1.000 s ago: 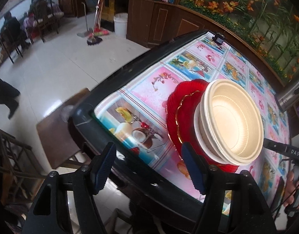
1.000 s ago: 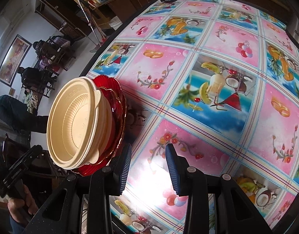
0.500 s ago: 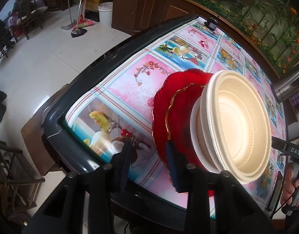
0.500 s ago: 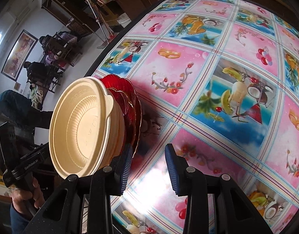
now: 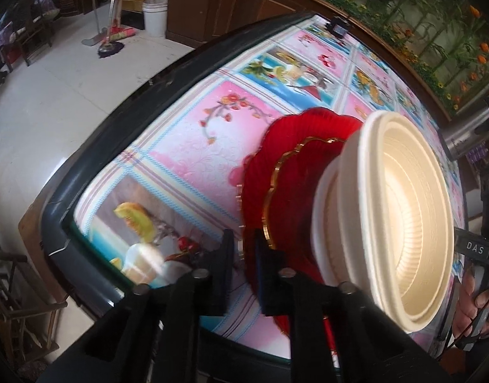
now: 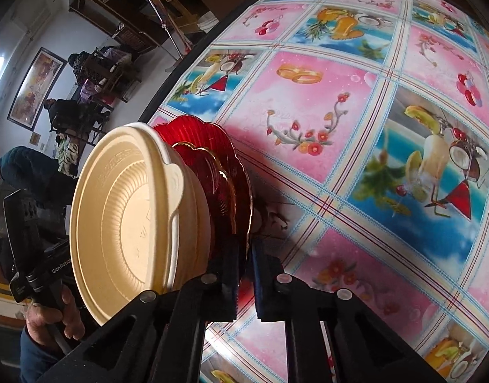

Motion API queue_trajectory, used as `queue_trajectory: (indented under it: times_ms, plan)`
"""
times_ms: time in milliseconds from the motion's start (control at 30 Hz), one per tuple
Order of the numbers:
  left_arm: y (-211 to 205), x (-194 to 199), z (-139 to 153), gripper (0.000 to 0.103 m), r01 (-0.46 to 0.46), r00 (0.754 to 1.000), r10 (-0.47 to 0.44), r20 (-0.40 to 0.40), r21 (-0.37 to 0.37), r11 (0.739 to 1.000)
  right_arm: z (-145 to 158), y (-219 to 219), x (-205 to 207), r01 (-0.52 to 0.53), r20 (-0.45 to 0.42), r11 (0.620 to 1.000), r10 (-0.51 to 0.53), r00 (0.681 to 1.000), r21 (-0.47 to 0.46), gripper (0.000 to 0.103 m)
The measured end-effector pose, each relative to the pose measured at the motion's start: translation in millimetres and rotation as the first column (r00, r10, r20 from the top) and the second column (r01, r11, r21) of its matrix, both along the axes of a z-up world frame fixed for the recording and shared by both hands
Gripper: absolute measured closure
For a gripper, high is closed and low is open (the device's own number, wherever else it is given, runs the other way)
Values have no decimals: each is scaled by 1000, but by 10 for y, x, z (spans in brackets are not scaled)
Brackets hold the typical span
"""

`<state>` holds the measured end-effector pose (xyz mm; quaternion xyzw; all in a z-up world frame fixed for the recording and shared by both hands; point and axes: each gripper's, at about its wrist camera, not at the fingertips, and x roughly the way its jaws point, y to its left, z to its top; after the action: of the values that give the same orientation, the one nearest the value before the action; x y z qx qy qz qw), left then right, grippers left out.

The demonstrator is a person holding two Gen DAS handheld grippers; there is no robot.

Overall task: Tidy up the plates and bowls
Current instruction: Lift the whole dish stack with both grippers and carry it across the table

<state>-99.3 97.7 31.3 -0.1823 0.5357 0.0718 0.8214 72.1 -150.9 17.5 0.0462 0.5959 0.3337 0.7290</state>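
A stack stands on the table: two red plates with gold rims, the larger one at the bottom, and cream bowls nested on top. My left gripper is shut on the rim of the bottom red plate at its near edge. My right gripper is shut on the rim of the same red plate from the opposite side, with the cream bowls to its left. The stack looks raised a little off the cloth; I cannot tell for sure.
The table has a pink and blue fruit-print cloth and a dark rim. A small dark object sits at the far edge. A metal flask stands at the right. Chairs, a mop and seated people are on the floor beyond.
Both grippers moved in to the stack and closed on the bottom red plate's rim from opposite sides. A second ago both were open and apart from it.
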Motion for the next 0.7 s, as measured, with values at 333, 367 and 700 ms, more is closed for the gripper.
queue_trajectory:
  times_ms: [333,367,700]
  plan:
    - [-181,119,19,95,40,999,-40,-3,30,999,14,-115,-10,15,8,1000,-15,1000,-7,96]
    - [-227,134,20,96,48,999,-48,-4,27,998,18,-148,-13,20,8,1000,-20,1000,-9,96]
    - [-913,397,25,96,224,974,-224,-6,21,974,38,-914,-96,157,-11,988,-157,988,-17,96]
